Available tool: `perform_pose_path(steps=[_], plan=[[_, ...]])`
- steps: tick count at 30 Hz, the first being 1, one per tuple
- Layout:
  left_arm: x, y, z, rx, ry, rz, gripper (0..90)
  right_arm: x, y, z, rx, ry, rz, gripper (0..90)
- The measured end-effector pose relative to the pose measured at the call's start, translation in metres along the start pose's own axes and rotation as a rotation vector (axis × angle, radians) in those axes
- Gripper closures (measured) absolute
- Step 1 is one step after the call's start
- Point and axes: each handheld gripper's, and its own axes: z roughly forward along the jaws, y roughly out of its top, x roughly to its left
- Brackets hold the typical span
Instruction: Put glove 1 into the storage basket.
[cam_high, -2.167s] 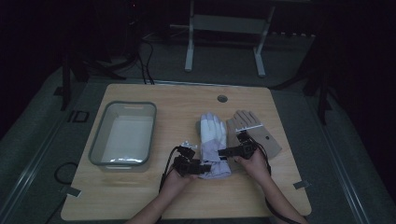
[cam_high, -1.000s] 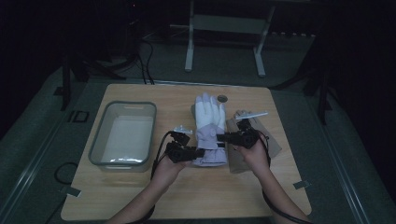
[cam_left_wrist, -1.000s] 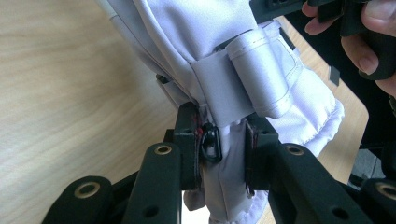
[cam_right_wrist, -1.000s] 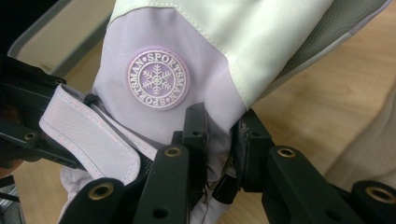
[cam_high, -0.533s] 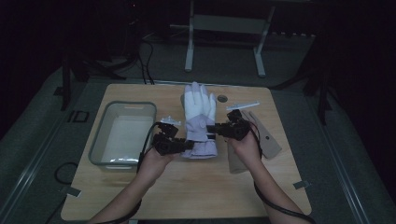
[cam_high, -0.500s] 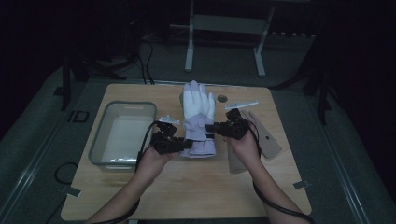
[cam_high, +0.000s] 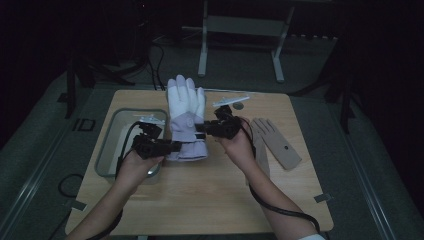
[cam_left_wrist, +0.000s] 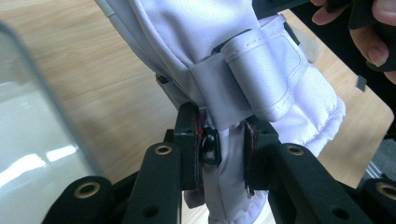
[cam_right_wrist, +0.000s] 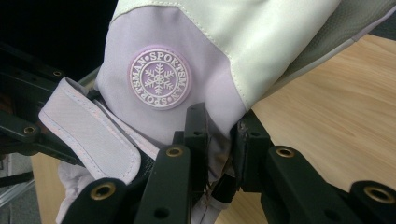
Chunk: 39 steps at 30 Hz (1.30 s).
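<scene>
We hold the glove (cam_high: 186, 117) up above the table (cam_high: 210, 200).
Our left gripper (cam_high: 170, 146) and right gripper (cam_high: 200, 128) each clamp its cuff; it hangs beside the clear bin (cam_high: 107, 150), open wood beneath, a tan glove (cam_high: 275, 142) lying right.

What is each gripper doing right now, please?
Left gripper: shut on the glove cuff.
Right gripper: shut on the glove's other side.
</scene>
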Motion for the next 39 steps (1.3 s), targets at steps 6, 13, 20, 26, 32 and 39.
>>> perform_pose_path(steps=[6,13,20,26,32,39], plan=[[0.019,-0.008,-0.024,0.005,0.031,-0.019,72.1,0.018,0.014,0.024,0.006,0.029,-0.006,77.8],[0.043,-0.019,-0.053,0.018,0.060,-0.037,72.1,0.042,0.031,0.054,0.020,0.066,-0.026,77.8],[0.069,-0.034,-0.075,0.048,0.077,-0.061,72.1,0.064,0.041,0.087,0.044,0.098,-0.035,77.8],[0.091,-0.046,-0.081,0.078,0.085,-0.080,72.0,0.075,0.043,0.115,0.077,0.117,-0.033,77.8],[0.109,-0.061,-0.069,0.134,0.075,-0.087,72.0,0.073,0.030,0.141,0.116,0.123,0.004,77.9],[0.121,-0.076,-0.051,0.211,0.073,-0.104,71.9,0.072,0.009,0.165,0.192,0.113,0.025,77.9]])
